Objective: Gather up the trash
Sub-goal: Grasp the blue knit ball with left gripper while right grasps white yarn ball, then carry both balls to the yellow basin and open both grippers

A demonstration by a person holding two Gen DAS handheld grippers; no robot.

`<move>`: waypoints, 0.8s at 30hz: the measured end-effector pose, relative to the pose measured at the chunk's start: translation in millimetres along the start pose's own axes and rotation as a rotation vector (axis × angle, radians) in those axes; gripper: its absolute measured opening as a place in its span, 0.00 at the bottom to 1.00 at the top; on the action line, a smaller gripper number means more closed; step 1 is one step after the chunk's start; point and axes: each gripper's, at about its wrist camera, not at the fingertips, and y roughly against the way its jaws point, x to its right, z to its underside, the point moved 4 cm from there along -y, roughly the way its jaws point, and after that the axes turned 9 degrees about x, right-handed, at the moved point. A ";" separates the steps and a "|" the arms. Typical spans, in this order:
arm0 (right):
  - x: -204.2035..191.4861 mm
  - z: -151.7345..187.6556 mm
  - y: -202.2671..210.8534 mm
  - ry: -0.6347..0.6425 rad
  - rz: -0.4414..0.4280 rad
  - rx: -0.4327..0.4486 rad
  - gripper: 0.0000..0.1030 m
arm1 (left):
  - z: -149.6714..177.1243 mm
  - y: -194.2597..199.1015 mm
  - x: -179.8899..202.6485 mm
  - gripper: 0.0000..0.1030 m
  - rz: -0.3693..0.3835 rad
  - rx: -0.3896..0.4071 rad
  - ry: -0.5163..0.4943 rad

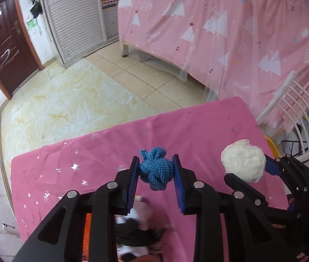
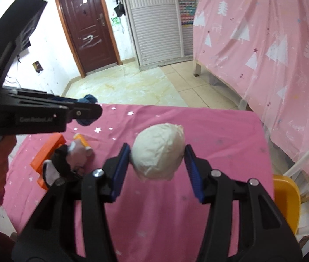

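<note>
A blue knitted ball (image 1: 155, 171) is pinched between the blue pads of my left gripper (image 1: 155, 172), lifted above the pink tablecloth (image 1: 78, 159). My right gripper (image 2: 157, 155) is shut on a crumpled white paper ball (image 2: 157, 150), also held off the cloth. In the left wrist view the paper ball (image 1: 242, 160) and the right gripper (image 1: 252, 170) sit just to the right. In the right wrist view the left gripper (image 2: 86, 111) reaches in from the left, with the blue ball (image 2: 88, 98) showing around its fingertips.
On the near-left part of the table (image 2: 165, 218) lie an orange box (image 2: 49, 150), an orange bottle (image 2: 83, 140) and a black-and-white soft toy (image 2: 67, 161). A yellow chair (image 2: 285, 196) stands to the right. A pink bed curtain (image 2: 274, 43) hangs behind, across tiled floor (image 2: 121, 83).
</note>
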 end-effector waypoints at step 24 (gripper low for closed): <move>148.2 43.5 69.9 -0.195 0.182 0.070 0.47 | 0.2 -7.1 177.6 0.23 0.144 -0.020 -0.172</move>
